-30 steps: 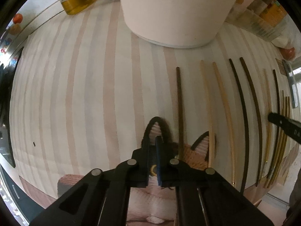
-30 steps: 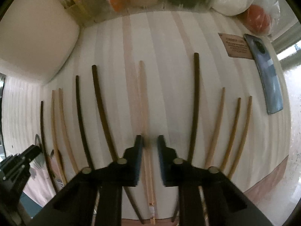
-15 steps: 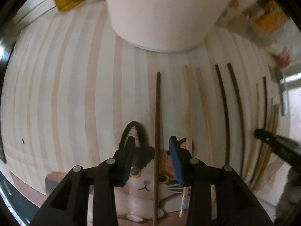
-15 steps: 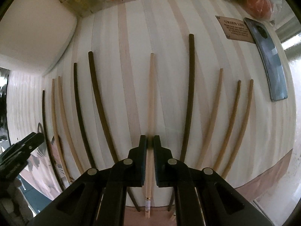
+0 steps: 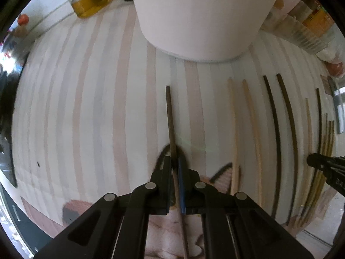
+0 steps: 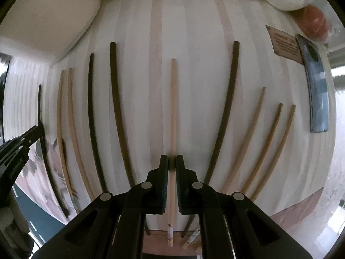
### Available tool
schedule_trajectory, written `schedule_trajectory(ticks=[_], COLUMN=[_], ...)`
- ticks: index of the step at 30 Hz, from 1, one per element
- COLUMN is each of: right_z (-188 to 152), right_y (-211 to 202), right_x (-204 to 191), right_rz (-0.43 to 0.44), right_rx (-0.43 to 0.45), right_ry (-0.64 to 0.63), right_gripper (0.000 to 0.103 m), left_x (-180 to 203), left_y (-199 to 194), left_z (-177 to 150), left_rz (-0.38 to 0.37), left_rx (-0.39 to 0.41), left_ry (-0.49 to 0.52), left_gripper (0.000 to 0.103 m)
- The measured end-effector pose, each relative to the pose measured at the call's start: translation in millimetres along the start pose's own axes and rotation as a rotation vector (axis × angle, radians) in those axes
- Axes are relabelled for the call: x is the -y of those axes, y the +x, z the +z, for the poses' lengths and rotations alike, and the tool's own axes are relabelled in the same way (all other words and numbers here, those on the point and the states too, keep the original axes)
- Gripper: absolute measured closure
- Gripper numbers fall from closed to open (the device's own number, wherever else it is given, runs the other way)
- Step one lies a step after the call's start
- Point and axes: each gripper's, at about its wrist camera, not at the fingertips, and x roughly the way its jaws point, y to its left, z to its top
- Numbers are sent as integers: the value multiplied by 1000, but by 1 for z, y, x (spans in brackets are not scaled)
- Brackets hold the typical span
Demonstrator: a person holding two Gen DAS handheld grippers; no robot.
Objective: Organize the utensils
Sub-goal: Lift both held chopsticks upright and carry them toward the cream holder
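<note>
Two grippers pointing down, left gripper clamped on dark chopstick, right gripper pinching pale chopstick, white container at twelve o'clock.

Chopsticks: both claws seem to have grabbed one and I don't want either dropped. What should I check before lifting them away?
1. Left claw shut on the dark chopstick, having just closed: ok.
2. Right claw shut on the pale chopstick: ok.
3. Each claw holds one stick only, neighbours lying apart: ok.
4. Grip near each stick's middle: not ok, both are held nearer the bottom end, so they may tip.
5. Dark chopstick clear of the striped mat: cannot tell.
6. White container out of the path: ok, it stands beyond the tips.
</note>
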Motion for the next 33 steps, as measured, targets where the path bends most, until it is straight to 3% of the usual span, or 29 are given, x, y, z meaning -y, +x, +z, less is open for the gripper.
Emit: schedule_trajectory(ticks=[9, 19, 22, 26, 33], right_z=[3, 1, 9, -2, -17], right_y=[7, 10, 7, -6, -28], right_x=[0, 2, 6, 10, 17], right_rz=[-10, 3, 2, 6, 70], right_rx=[-64, -66, -49, 2, 95], right_ry=[12, 7, 4, 11, 41], right_gripper=[95, 91, 91, 96, 96], left_x=[6, 77, 78, 77, 69], left_y=[-6, -8, -8, -16, -67], left_z=[-12, -6, -3, -6, -18], left_rz=[-25, 19, 24, 27, 1], left_rx=[-46, -27, -8, 9, 87], left_ry=[-4, 14, 2, -21, -34], left_gripper=[95, 92, 99, 100, 100])
